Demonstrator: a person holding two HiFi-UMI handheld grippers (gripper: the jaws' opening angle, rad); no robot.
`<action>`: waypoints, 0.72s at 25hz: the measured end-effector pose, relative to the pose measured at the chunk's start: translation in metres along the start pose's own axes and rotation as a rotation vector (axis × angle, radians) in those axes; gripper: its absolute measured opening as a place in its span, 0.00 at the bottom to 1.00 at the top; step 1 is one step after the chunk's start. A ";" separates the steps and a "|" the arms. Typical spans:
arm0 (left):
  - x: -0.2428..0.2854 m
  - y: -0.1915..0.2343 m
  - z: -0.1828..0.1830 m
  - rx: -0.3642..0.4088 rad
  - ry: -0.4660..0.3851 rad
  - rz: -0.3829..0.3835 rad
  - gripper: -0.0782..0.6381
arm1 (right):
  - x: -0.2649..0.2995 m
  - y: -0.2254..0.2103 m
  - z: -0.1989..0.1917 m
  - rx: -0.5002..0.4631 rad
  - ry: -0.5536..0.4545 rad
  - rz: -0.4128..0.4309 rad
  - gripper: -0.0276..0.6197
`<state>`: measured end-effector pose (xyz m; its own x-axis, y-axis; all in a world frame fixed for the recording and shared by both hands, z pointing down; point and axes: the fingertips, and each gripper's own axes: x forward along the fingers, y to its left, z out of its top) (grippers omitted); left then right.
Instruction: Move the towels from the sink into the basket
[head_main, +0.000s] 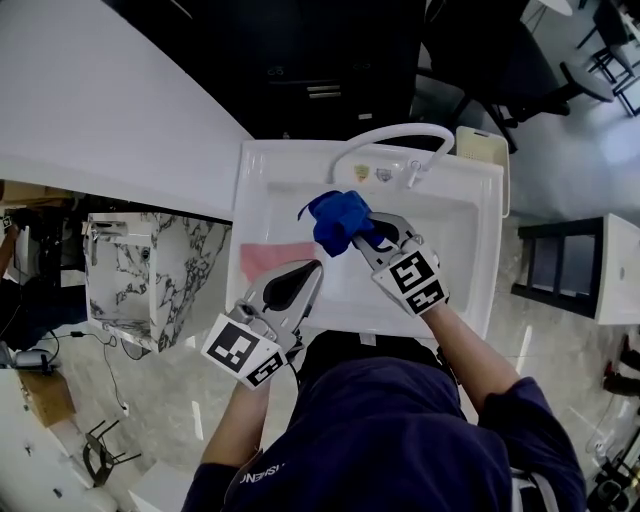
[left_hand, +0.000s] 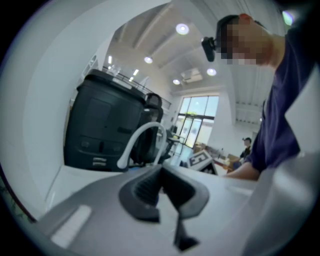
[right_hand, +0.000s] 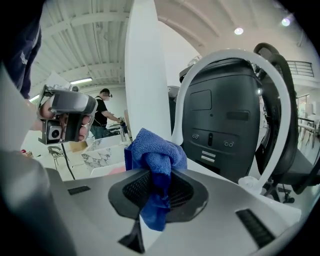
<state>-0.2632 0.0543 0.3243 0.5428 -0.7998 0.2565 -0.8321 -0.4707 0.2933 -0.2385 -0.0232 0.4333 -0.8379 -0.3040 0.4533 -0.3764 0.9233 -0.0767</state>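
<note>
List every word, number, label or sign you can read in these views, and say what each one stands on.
"ENSI": white print on the person's dark shirt, partly folded away, so uncertain.
Two stickers on the sink rim: too small to read.
Square markers on the left gripper and on the right gripper, which holds the blue towel: patterns only, no letters.

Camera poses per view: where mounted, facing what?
Head view: on the head, facing steeply down at the sink; both forearms, torso, left gripper, right gripper show.
Left gripper view: along its shut, empty jaws toward the faucet; sleeve at right.
Right gripper view: along jaws clamping the blue towel; left hand at left.
Shared: faucet, all views.
</note>
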 end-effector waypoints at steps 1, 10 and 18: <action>0.004 -0.006 0.000 0.003 0.001 -0.003 0.11 | -0.007 -0.003 -0.001 0.001 -0.004 -0.003 0.14; 0.039 -0.062 0.002 0.042 0.001 -0.031 0.11 | -0.077 -0.026 -0.007 0.014 -0.064 -0.014 0.13; 0.059 -0.114 0.001 0.073 0.004 -0.039 0.11 | -0.132 -0.043 -0.016 0.038 -0.116 -0.028 0.13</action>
<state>-0.1362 0.0603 0.3051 0.5754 -0.7788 0.2496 -0.8162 -0.5277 0.2351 -0.1055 -0.0196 0.3909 -0.8660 -0.3569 0.3502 -0.4134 0.9050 -0.1000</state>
